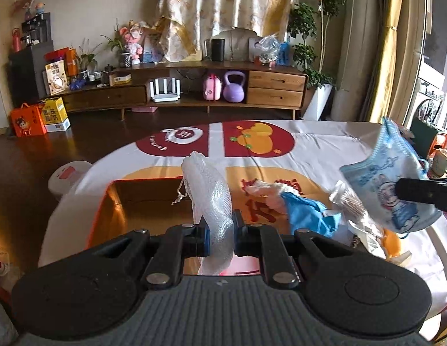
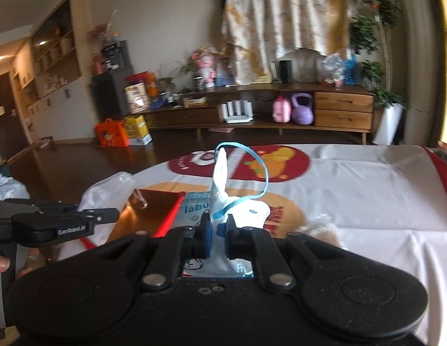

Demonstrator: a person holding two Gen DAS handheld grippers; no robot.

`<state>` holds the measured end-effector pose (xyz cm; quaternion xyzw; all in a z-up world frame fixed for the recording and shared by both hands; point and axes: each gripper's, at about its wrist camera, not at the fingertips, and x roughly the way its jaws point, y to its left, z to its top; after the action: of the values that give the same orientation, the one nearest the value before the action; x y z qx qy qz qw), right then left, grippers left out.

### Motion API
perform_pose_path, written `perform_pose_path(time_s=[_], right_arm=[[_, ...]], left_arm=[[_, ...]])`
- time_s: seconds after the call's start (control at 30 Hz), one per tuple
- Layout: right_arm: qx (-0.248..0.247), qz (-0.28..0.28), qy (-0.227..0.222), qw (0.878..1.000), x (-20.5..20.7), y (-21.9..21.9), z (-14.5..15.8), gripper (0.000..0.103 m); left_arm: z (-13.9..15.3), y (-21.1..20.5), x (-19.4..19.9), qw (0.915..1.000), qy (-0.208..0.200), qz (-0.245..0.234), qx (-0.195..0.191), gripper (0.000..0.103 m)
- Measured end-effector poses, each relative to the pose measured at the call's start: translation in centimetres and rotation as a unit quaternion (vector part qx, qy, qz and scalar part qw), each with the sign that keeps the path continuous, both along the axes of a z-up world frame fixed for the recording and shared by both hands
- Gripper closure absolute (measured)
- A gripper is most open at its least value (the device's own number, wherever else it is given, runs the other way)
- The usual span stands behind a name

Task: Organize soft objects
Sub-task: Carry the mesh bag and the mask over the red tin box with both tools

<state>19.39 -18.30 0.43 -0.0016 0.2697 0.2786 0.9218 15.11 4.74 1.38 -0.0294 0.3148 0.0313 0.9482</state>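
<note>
At the left edge of the table [image 1: 324,144], near me, an open cardboard box [image 1: 142,199] sits with its red-orange flaps spread, its floor bare as far as I can see. The left gripper [image 1: 219,230] hangs just above and beside its right wall, fingers pinched nearly together on a white mesh pouch [image 1: 209,190] that bulges up between the pads and droops below them; a drawstring dangles off it toward the box.

Further right, a loose heap lies on the printed cloth: something pinkish-white, a crumpled blue cloth [image 1: 307,216], and a clear crinkled wrapper [image 1: 353,207], all touching one another.

Right again, the right gripper [image 2: 217,230] is fully closed on a blue-and-white face mask [image 2: 220,178]. It is held clear of the table, one corner standing up, the blue ear loop [image 2: 252,167] arching free to the right. From the left camera the mask hangs broad and slack, above the heap.

My guess is that both items are headed for the box. The worries:

- The pouch is gripped through slippery mesh; if the hold is only on a fold, it could slide out short of the box.
- Its drawstring could catch on a flap.
- The free ear loop might snag the heap or a fingertip on release, so the mask clings.
- Both grippers converging on one opening could knock together.
</note>
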Motion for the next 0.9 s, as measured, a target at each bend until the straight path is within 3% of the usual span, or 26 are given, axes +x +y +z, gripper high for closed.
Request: perform_pose_path(time_s=[0.53, 0.9], right_arm=[[-0.033, 0.075, 0.029, 0.996, 1.3, 11.6, -1.0, 0.094], [-0.108, 0.113, 0.058, 0.986, 4.3, 18.5, -5.7, 0.094]], left_arm=[[-1.2, 7.9, 1.4, 0.9988, 0.043, 0.022, -0.006, 0.089], [-4.4, 11.8, 5.7, 0.9968, 0.079, 0.006, -0.007, 0.089]])
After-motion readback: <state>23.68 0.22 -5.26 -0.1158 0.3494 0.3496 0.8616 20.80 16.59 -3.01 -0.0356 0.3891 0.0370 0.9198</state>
